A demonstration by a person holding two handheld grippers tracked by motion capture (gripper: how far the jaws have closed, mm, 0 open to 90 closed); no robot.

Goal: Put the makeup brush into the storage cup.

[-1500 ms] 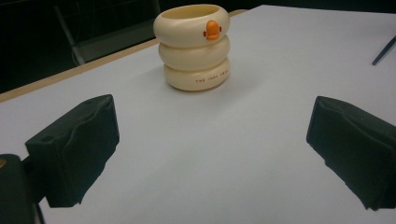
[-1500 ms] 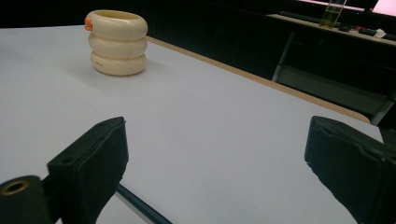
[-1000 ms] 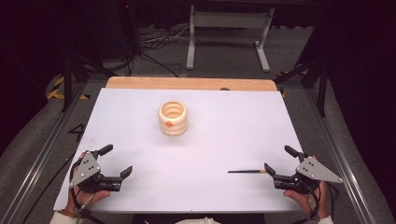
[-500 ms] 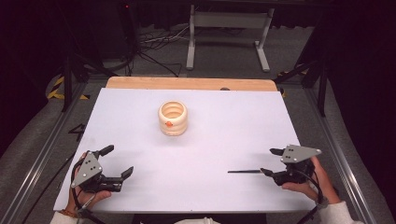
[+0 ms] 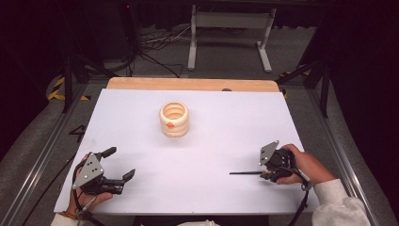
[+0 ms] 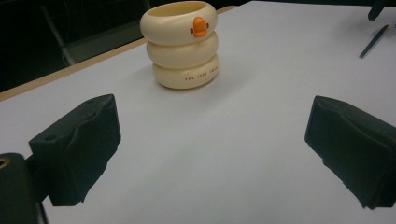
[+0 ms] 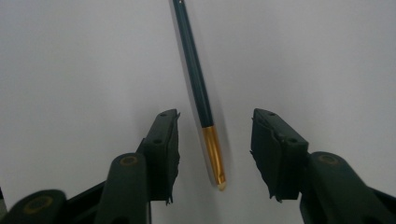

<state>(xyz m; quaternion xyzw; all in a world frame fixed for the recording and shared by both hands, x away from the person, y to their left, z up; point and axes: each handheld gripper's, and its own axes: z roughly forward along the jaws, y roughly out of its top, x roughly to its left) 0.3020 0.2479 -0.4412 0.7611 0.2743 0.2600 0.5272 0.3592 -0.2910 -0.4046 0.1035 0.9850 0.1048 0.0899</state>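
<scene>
Pen [image 7: 196,74] is the thing in hand here: a slim dark teal one with a gold end, lying flat on the white table [image 5: 221,127] near the person's right side, well apart from the cream ringed cup [image 5: 174,119] with the orange beak that stands near the middle of the table. In the high view the pen [image 5: 245,173] runs across the table, its gold end toward the right gripper [image 5: 269,173] and its dark barrel pointing away toward the table's middle. The right gripper view looks almost straight along that long axis: the gold end sits between the two black jaws, the barrel running up and away from them, slightly tilted. The jaws have just been closing with the pen between them, but a gap shows on either side of the gold end, so the pads do not yet press on it; the right gripper [image 7: 215,154] is partly closed and holds nothing. To judge by this, the next move turns on the jaws meeting squarely across the thin barrel, not along it. The left gripper [image 5: 117,165] rests near the table's front left corner, jaws wide apart and empty, facing the cup [image 6: 182,44]; the right hand is much the nearer to the pen.
</scene>
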